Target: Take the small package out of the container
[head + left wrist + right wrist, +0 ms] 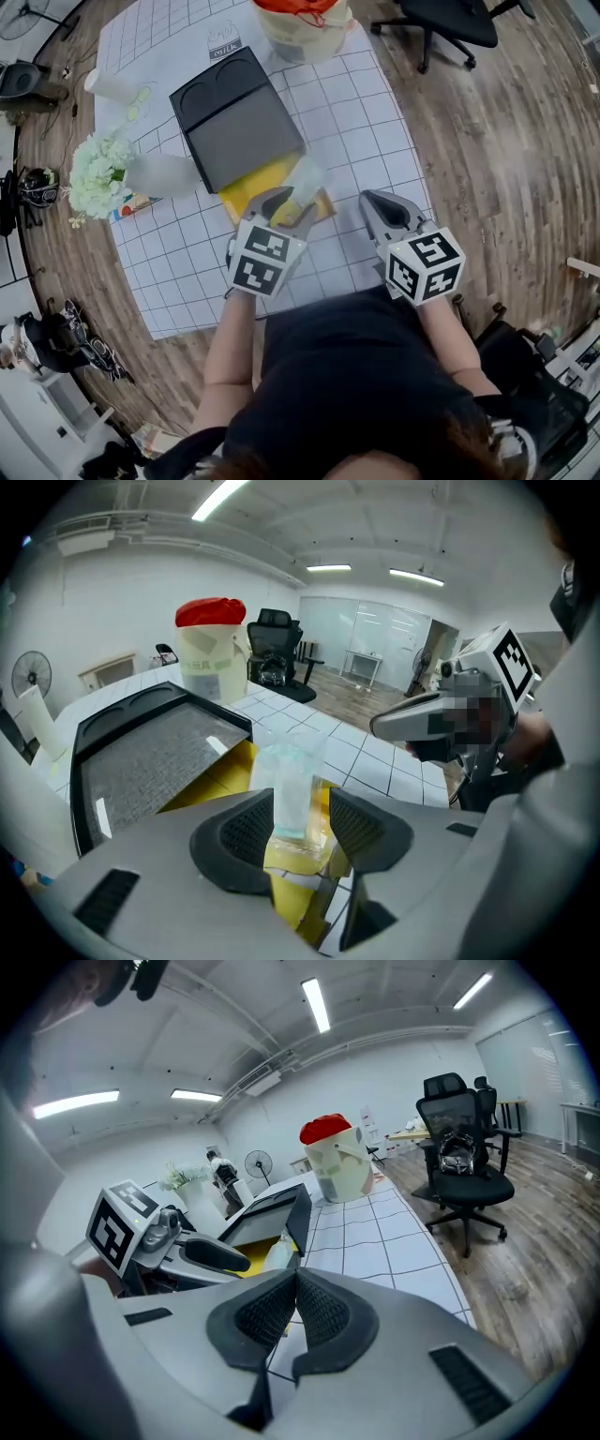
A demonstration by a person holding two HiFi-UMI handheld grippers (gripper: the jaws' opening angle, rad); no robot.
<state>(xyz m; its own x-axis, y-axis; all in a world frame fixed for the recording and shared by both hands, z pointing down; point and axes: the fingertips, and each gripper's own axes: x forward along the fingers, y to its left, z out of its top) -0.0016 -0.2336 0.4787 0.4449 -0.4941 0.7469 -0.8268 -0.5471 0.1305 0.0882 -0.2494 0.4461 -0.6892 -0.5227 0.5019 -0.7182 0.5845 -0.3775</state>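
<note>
A small clear package (305,178) with a pale teal tint stands upright over the near right corner of the yellow container (251,185), whose dark lid (234,117) lies open behind it. My left gripper (286,200) is open around it. In the left gripper view the package (286,775) sits between the pads; it lies along the left pad, with a gap at the right pad (361,822). My right gripper (371,200) hovers to the right of the container, shut and empty (295,1283). From there the package (278,1252) shows past the left gripper (216,1255).
A white tub with a red lid (300,28) stands at the table's far edge, with a milk carton (225,42) beside it. White flowers in a vase (98,173) lie at the left. An office chair (450,23) stands on the wooden floor at the right.
</note>
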